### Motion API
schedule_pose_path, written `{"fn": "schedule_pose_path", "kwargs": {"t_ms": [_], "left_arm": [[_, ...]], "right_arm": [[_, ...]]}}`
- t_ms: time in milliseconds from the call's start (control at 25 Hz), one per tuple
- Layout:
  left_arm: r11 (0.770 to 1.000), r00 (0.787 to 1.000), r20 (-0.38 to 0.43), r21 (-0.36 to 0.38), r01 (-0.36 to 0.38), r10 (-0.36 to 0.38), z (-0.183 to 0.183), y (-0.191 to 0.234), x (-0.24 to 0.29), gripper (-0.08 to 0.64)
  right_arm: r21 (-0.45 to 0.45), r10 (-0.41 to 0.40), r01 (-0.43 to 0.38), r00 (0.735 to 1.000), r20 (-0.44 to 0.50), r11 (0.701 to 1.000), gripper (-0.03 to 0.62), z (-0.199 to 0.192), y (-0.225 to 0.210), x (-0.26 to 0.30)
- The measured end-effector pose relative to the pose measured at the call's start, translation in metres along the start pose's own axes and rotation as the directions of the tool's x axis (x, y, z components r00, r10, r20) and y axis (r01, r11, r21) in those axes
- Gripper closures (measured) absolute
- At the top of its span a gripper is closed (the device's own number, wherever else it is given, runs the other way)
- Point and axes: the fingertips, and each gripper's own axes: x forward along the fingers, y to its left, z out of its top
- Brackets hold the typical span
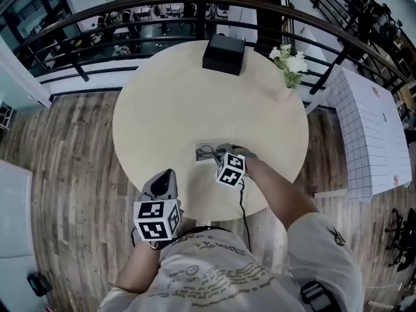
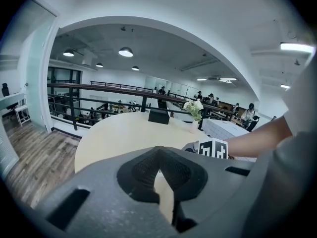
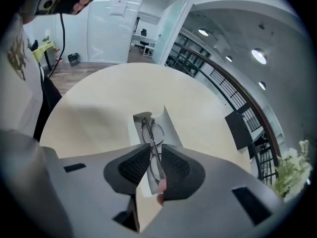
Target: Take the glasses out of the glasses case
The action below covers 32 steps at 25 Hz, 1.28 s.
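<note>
I am pinching the wire-rimmed glasses between the right gripper's pads, just below the frame's centre. Their lenses are sitting over the open white glasses case on the round table. My left gripper is hovering at the table's lower edge, jaws pressed together on nothing. A black box is sitting near the top.

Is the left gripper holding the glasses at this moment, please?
No, the left gripper is shut on nothing; the right gripper grips the glasses at the open case.
</note>
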Motion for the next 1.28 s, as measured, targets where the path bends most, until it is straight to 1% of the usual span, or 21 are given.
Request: {"fn": "schedule_pose_path", "kwargs": {"t_ms": [160,360,560,840,920,1040,1120,1280], "left_arm": [[1.000,1.000,-0.004,-0.012,-0.028,0.028,-0.007,0.008,-0.003,0.552],[0.997,0.998,-0.010,-0.030,-0.069,0.069,-0.018,0.015,-0.023,0.552],[0.994,0.995,-0.016,-0.043,-0.096,0.095,-0.011,0.024,-0.018,0.552],[0.995,0.995,-0.017,-0.033,-0.096,0.096,-0.015,0.024,-0.019,0.552],[0.995,0.995,-0.016,-0.030,-0.096,0.095,-0.015,0.026,-0.021,0.552],[0.995,0.996,-0.013,-0.031,-0.092,0.092,-0.013,0.025,-0.023,0.552],[0.996,0.996,-0.013,-0.031,-0.085,0.084,-0.012,0.022,-0.022,0.552],[0.998,0.998,-0.014,-0.023,-0.063,0.062,-0.009,0.016,-0.022,0.552]], "right_arm": [[-0.040,0.034,-0.035,0.999,-0.023,0.999,0.510,-0.001,0.004,0.015],[-0.072,0.035,-0.038,0.999,-0.040,0.997,0.523,0.002,0.012,0.021],[-0.094,0.048,-0.054,0.997,-0.066,0.994,0.537,0.001,0.001,0.031],[-0.121,0.073,-0.083,0.994,-0.084,0.989,0.558,-0.002,0.004,0.039],[-0.125,0.068,-0.077,0.995,-0.073,0.989,0.561,0.000,0.005,0.038],[-0.105,0.055,-0.059,0.997,-0.047,0.993,0.563,0.003,0.002,0.031],[-0.099,0.060,-0.063,0.998,-0.032,0.993,0.564,0.005,0.001,0.024],[-0.163,0.056,-0.059,0.998,-0.025,0.985,0.565,0.009,0.003,0.008]]}}
